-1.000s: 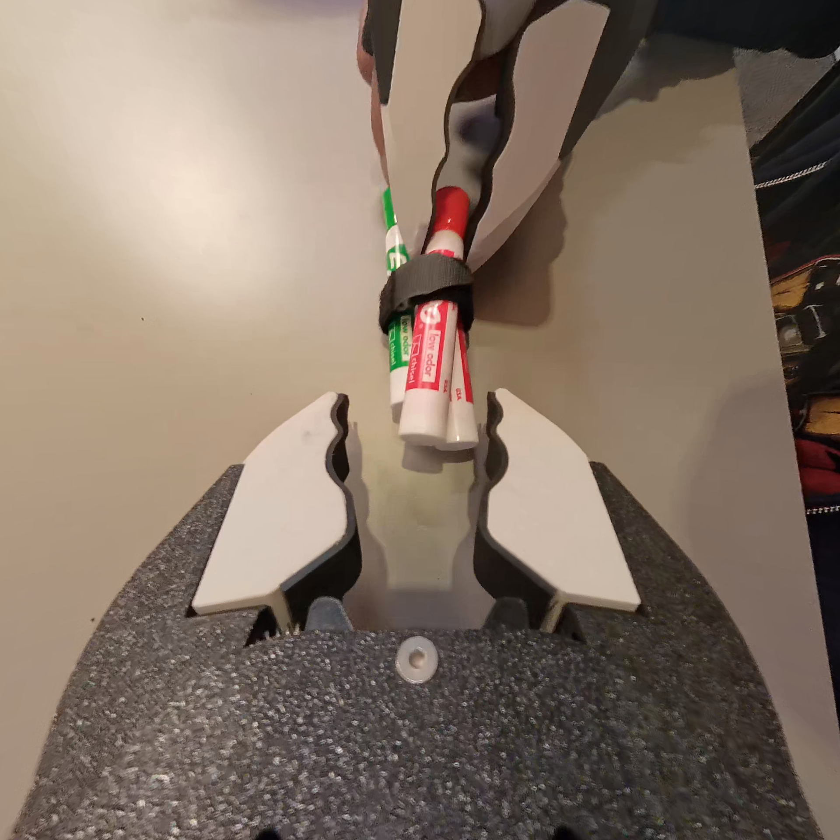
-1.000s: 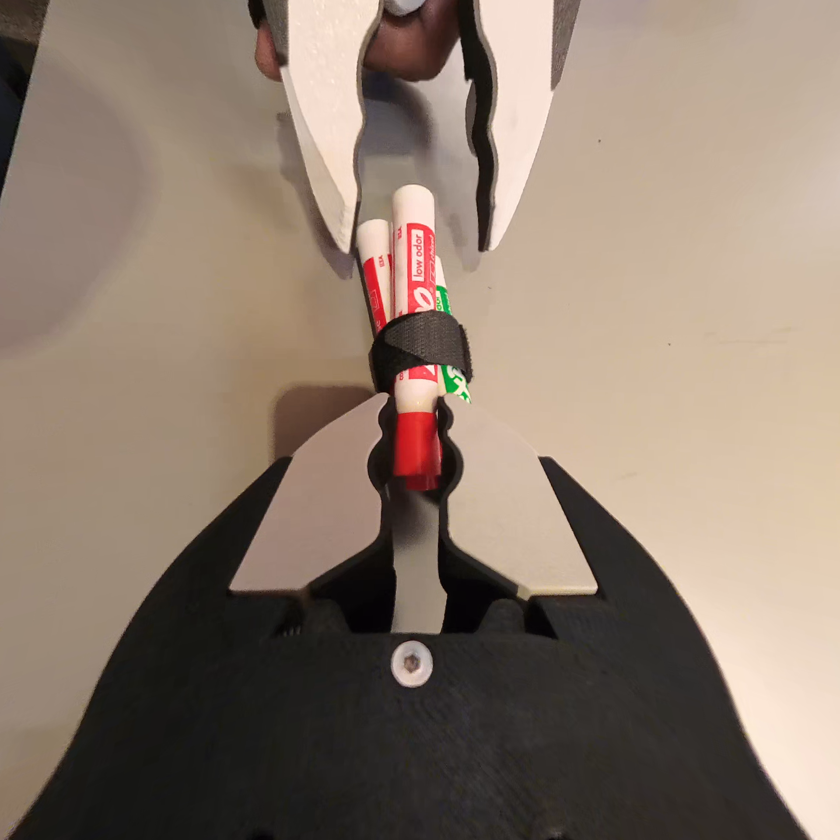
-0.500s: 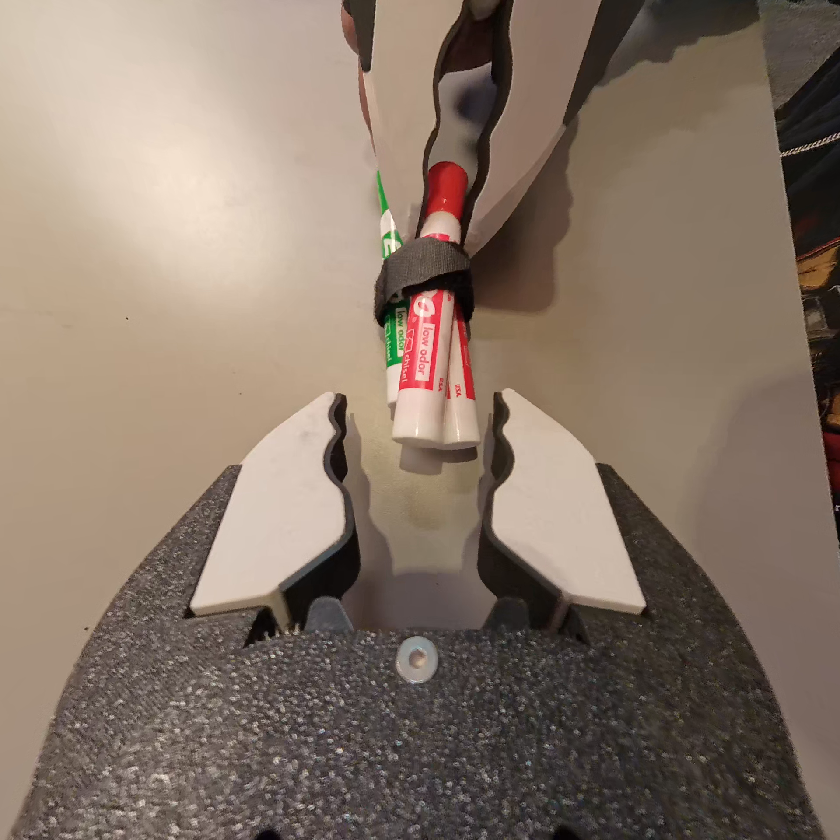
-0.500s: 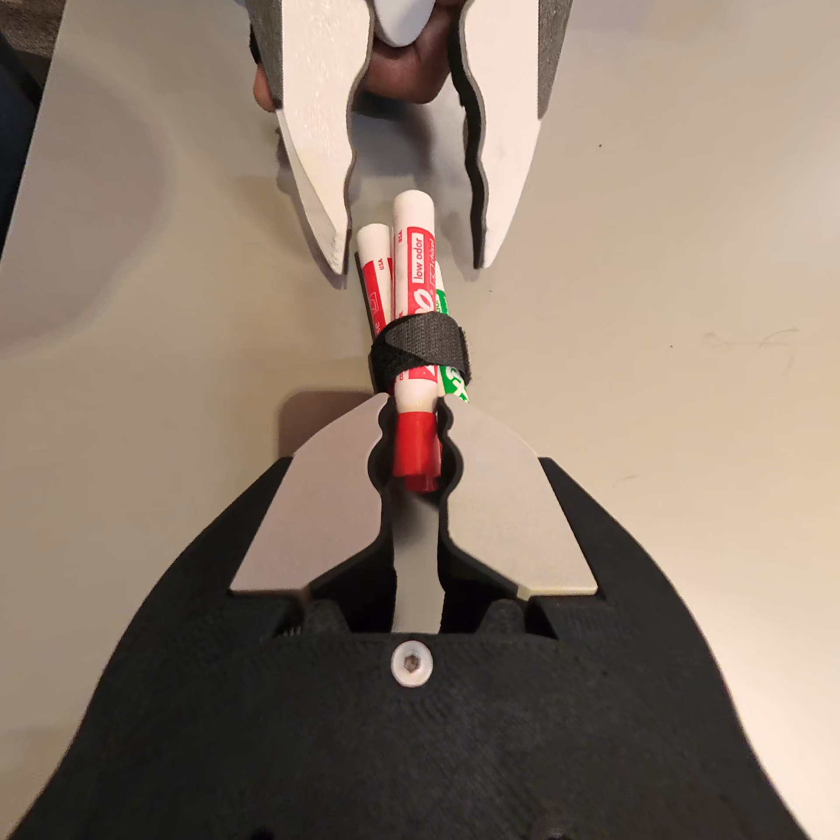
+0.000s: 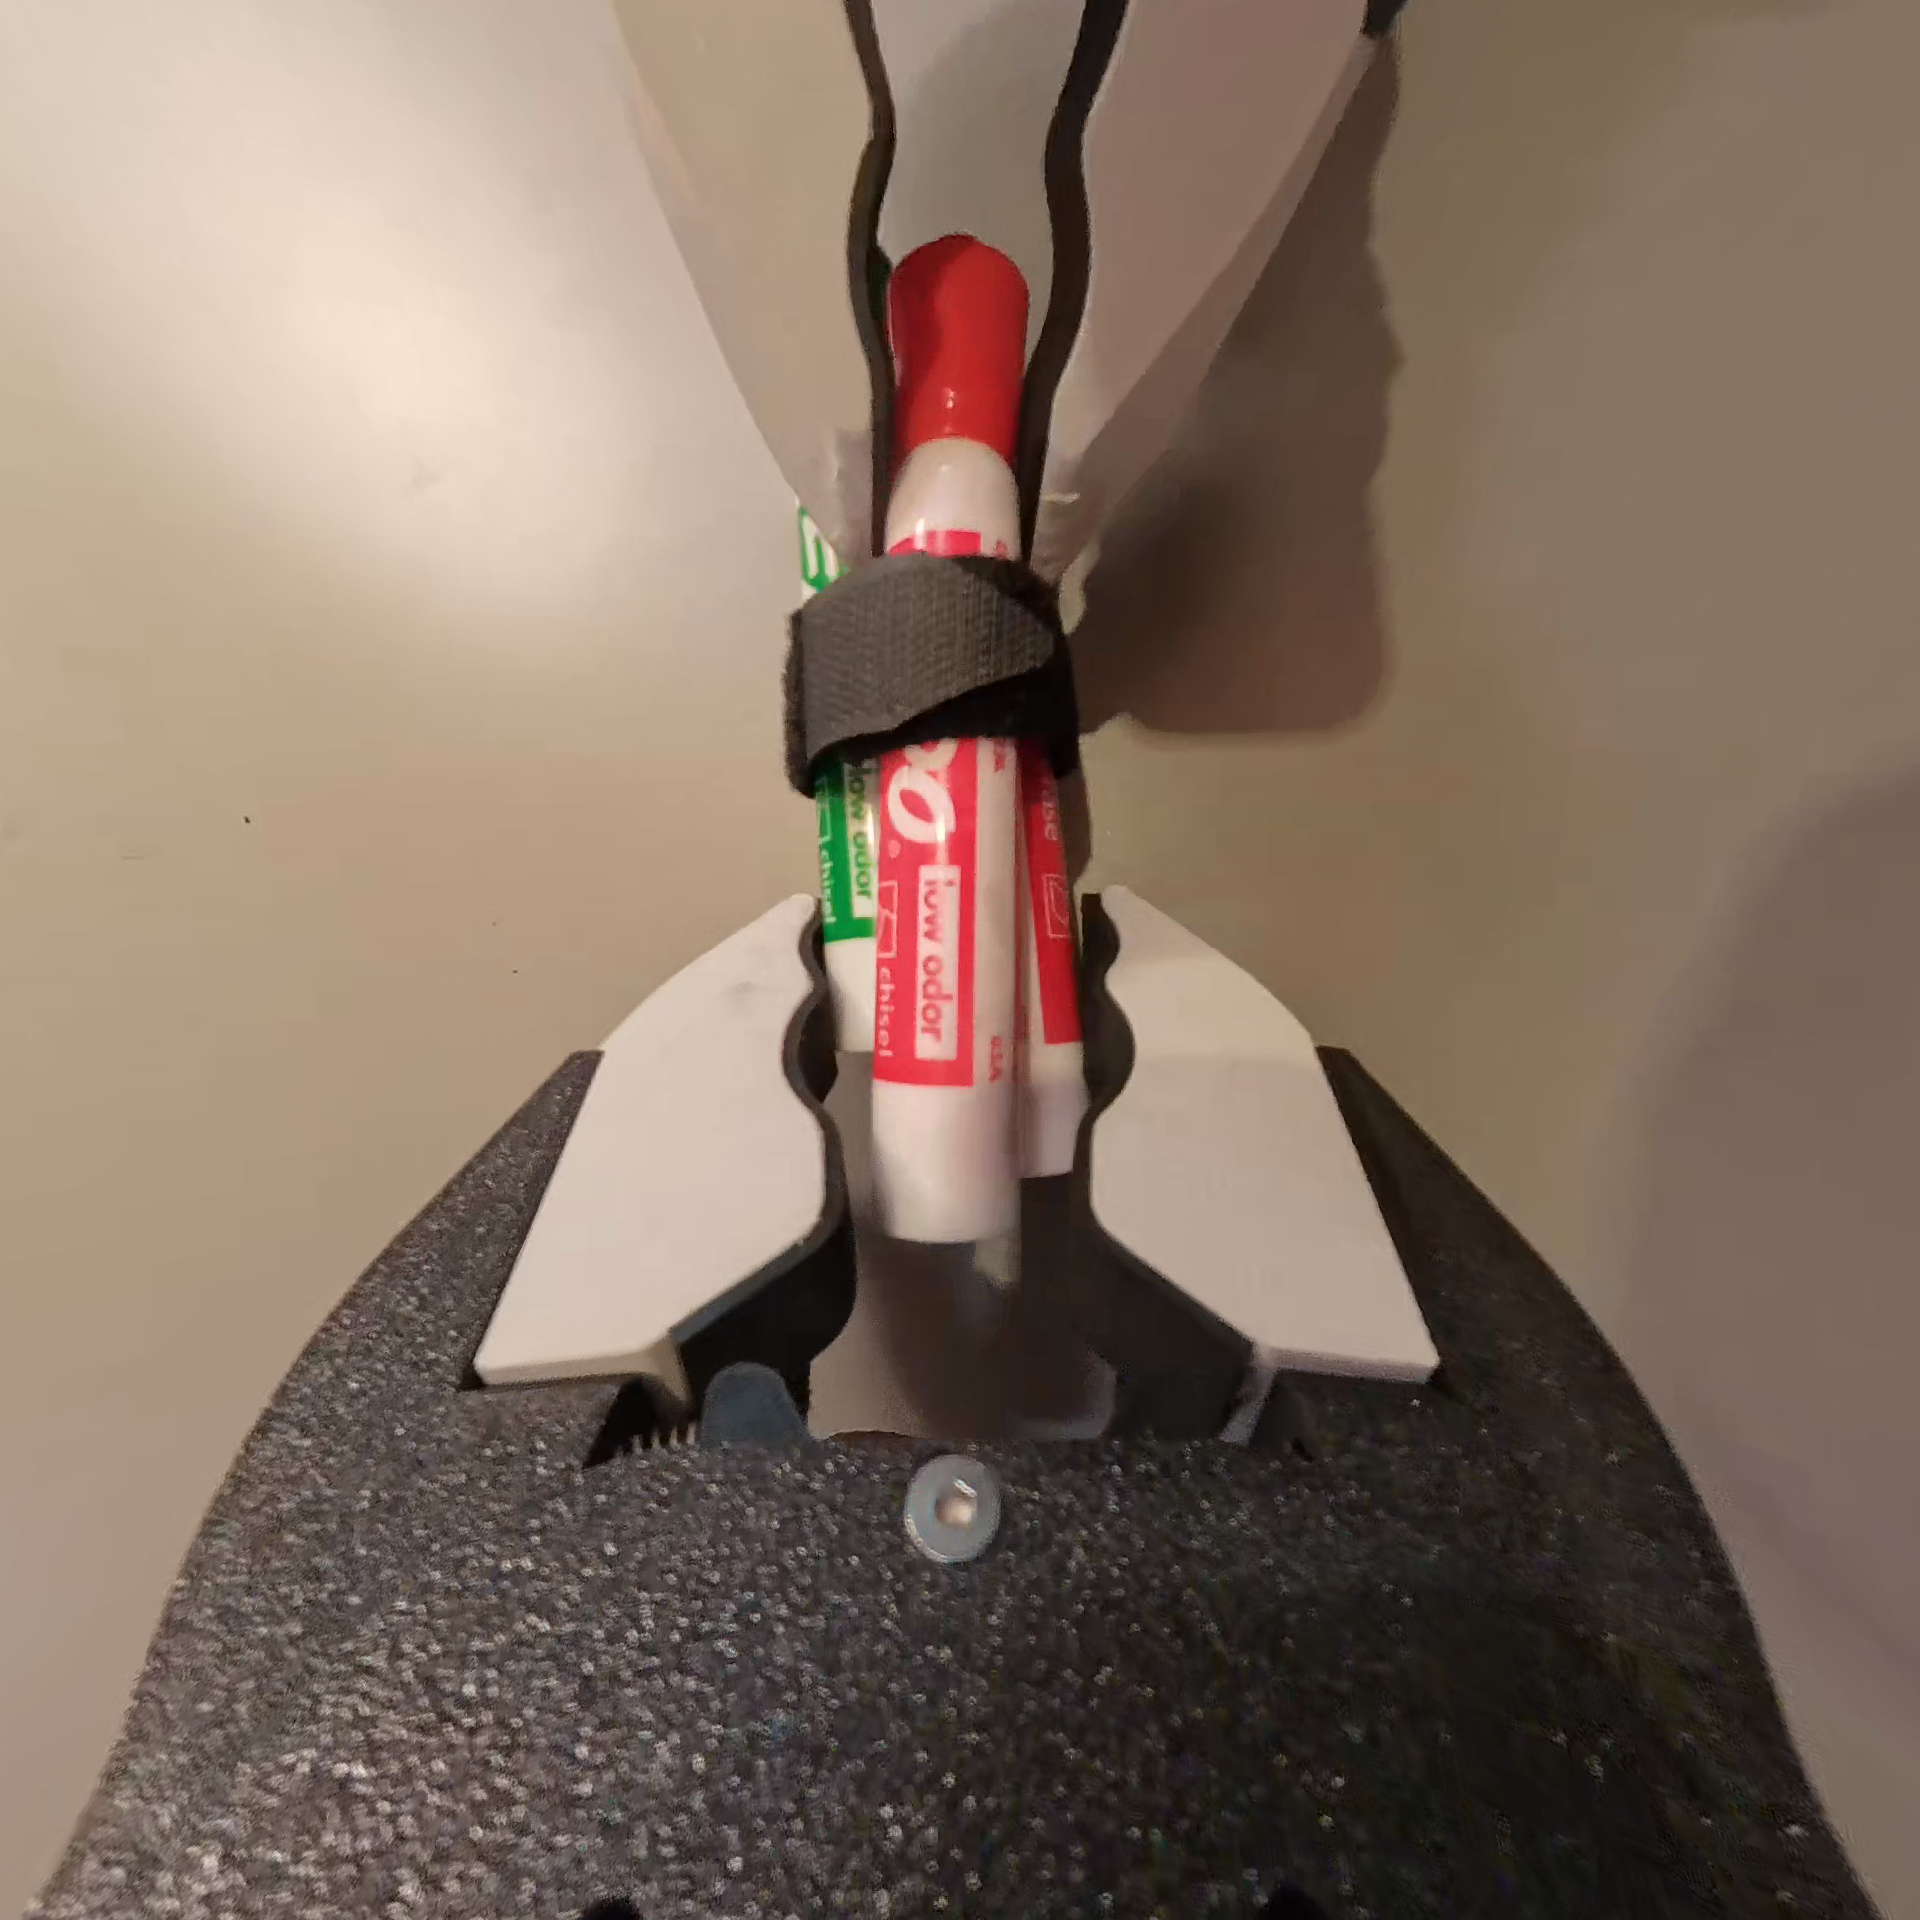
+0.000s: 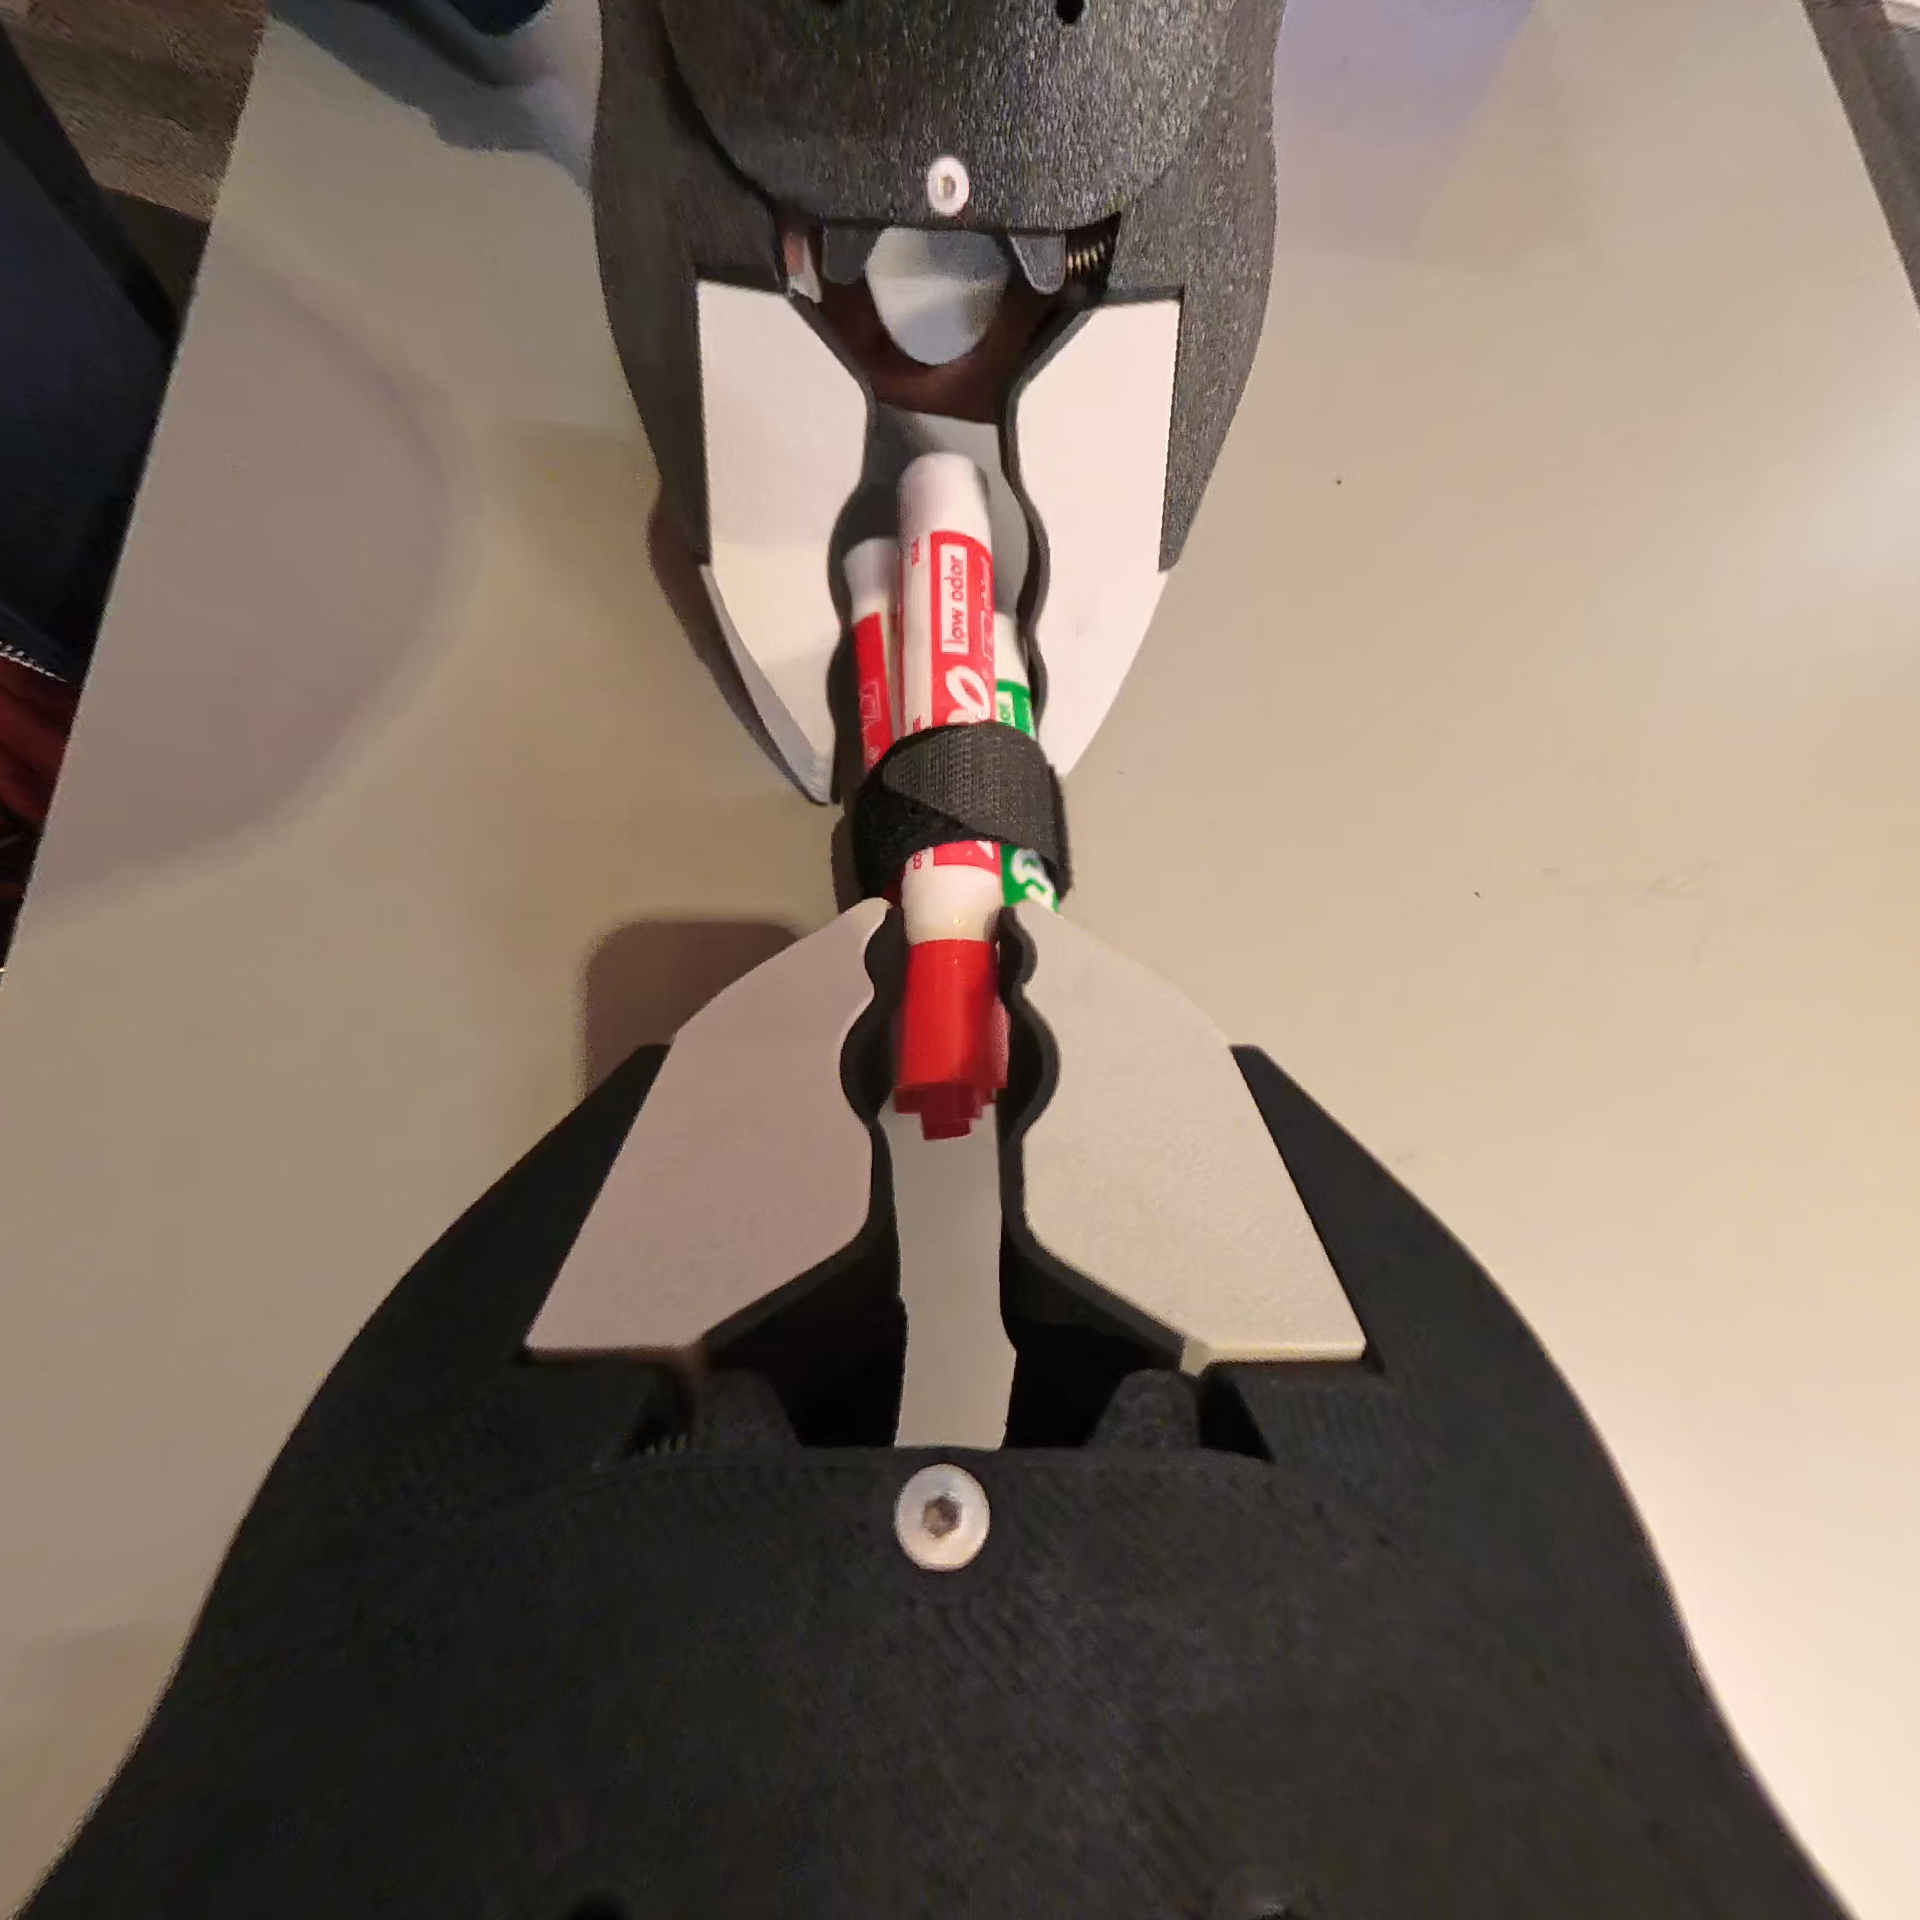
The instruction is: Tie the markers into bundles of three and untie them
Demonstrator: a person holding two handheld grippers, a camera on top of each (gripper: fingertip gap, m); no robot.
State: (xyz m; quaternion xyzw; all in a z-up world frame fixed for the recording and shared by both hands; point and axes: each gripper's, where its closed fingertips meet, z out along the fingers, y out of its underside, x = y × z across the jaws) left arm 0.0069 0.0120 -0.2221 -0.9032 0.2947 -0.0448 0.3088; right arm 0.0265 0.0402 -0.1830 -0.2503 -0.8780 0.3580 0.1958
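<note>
1. Between the two grippers, above the pale desk (image 5: 312,520), lies a bundle of three markers (image 5: 940,935): two with red labels and one with a green label (image 6: 1023,873), all with white barrels.
2. A black fabric strap (image 5: 930,665) crosses over itself around the middle of the bundle and binds the three together.
3. One red cap (image 6: 948,1023) shows at the end nearest the right wrist camera; the blank white ends point the other way.
4. Right hand-held gripper (image 6: 945,925): its fingers are closed narrowly on the red cap, pinching it from both sides.
5. Left hand-held gripper (image 5: 945,914): its fingers stand partly apart with the white ends of the markers between them, close to the outer barrels; whether they press on the markers cannot be told.
</note>
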